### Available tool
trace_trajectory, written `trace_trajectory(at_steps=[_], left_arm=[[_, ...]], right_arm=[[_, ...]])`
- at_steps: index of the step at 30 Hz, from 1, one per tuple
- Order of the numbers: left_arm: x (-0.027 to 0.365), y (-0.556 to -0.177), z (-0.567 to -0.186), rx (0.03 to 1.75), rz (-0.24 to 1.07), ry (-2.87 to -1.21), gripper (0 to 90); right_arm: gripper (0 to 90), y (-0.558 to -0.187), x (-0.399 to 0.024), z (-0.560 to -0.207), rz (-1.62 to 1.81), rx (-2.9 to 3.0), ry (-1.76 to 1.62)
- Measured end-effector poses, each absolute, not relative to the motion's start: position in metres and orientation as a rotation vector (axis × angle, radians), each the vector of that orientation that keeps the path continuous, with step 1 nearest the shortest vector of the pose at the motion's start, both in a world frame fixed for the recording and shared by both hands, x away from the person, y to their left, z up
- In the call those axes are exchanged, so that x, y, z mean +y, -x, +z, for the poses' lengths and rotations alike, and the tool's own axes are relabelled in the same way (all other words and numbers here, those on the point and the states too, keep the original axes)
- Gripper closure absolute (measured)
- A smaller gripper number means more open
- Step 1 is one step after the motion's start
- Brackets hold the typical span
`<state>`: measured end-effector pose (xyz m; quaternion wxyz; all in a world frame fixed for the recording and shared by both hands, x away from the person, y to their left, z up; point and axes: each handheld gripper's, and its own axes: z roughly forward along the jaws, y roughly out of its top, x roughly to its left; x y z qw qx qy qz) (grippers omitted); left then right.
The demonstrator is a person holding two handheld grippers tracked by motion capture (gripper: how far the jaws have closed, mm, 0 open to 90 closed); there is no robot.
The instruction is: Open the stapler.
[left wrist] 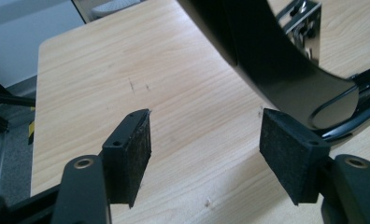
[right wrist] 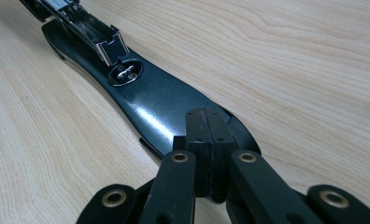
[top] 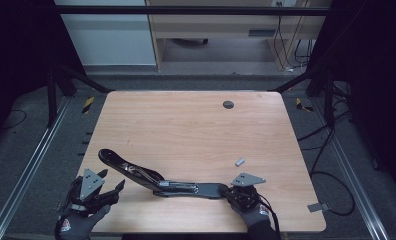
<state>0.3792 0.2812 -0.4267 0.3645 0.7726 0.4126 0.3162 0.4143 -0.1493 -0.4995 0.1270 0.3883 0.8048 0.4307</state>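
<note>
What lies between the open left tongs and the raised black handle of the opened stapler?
Only bare wooden tabletop, in the left gripper view, between the left tongs and the stapler handle.

Right gripper jaws closed, pressing on black stapler base, wooden table.

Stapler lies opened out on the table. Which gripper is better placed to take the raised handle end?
Probably the left gripper: open, beside the stapler's raised handle. The right gripper is shut at the base end, seemingly pinning it.
</note>
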Motion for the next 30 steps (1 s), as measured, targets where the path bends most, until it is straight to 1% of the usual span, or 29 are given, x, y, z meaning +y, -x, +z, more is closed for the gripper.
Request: trace_trajectory(at_steps=[3, 11, 20, 30], left_arm=[[0.282, -0.380, -0.431, 1.068, 0.815, -1.996, 34.5], [0.282, -0.382, -0.443, 1.069, 0.834, -2.041, 41.4], [0.282, -0.383, -0.449, 1.053, 0.849, -2.057, 44.8], [0.287, -0.387, -0.459, 1.109, 0.819, -2.052, 44.9]], right_arm=[[90.0, -0.414, -0.149, -0.499, 1.254, 2.342, -1.134], [90.0, -0.414, -0.149, -0.499, 1.254, 2.344, -1.130], [90.0, -0.414, -0.150, -0.499, 1.254, 2.351, -1.132], [90.0, -0.418, -0.158, -0.492, 1.251, 2.323, -1.147]])
